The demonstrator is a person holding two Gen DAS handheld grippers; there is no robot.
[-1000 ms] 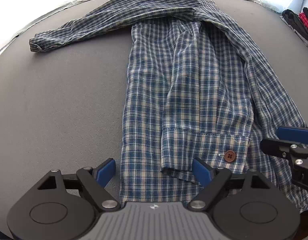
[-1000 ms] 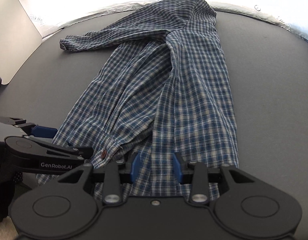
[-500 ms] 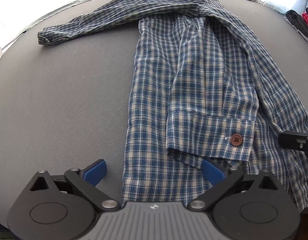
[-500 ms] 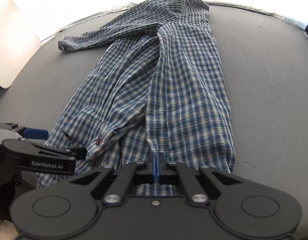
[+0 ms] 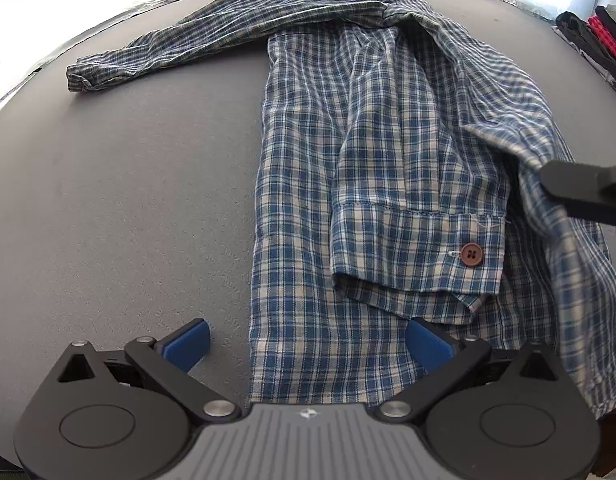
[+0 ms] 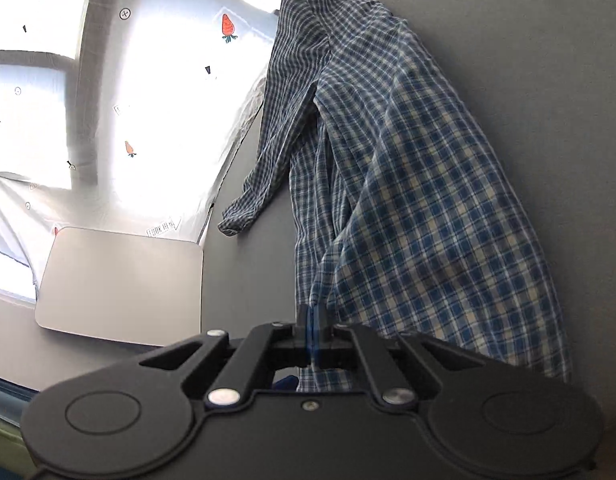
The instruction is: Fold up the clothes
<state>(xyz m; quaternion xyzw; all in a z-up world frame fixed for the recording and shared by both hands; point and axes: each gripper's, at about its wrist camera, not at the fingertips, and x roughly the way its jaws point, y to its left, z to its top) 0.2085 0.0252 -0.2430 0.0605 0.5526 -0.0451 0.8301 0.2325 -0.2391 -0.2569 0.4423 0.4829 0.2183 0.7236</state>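
Observation:
A blue and cream plaid shirt (image 5: 348, 168) lies on a dark grey table (image 5: 119, 184), one sleeve stretched out to the far left. A cuff with a brown button (image 5: 471, 255) is folded across its near part. My left gripper (image 5: 308, 346) stands wide open over the shirt's bottom hem, its left pad beside the cloth and its right pad on it. My right gripper (image 6: 311, 322) is shut on the shirt's (image 6: 420, 208) right edge and has lifted it off the table; its black body (image 5: 584, 194) shows at the right of the left wrist view.
A pale rounded board (image 6: 119, 284) lies at the table's left end. Behind the table (image 6: 528, 60) hangs a bright white sheet with small carrot prints (image 6: 159, 92). Dark and red items (image 5: 596, 44) sit past the table's far right edge.
My right gripper closed on the shirt's right edge, then rolled sharply and pulled the edge up. My left gripper opened to its full width and stayed over the hem.

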